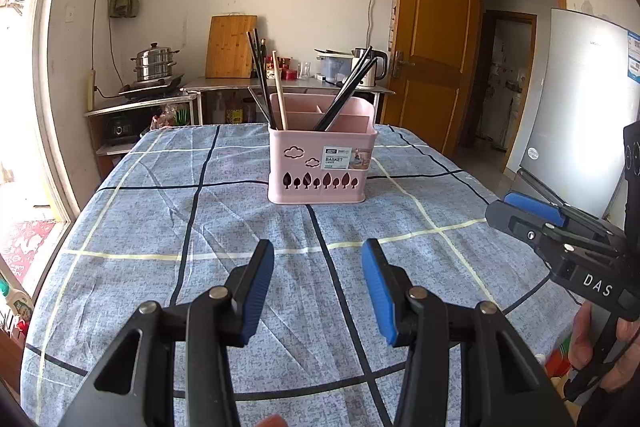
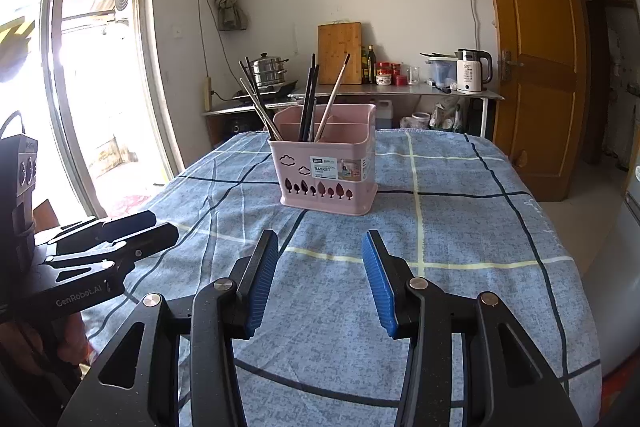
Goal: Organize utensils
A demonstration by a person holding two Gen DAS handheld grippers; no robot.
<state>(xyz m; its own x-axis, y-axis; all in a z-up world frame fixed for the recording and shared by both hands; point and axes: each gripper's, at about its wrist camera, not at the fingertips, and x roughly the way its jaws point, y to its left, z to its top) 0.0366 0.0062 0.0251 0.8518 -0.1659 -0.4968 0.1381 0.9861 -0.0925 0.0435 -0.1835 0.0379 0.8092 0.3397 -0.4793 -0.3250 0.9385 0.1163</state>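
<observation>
On the left, a steel pot sits on a side counter, with a wooden cutting board leaning on the wall behind a metal table. The left gripper hovers over the blue checked tablecloth, its blue pads spread wide and holding nothing. Ahead, in the middle of the cloth, stands the pink basket. Dark chopsticks and 1 pale chopstick lean in its left compartment, and more dark chopsticks lean in the middle. Further right stand a kettle and a wooden door. The right gripper is also wide open and empty, well short of the basket.
</observation>
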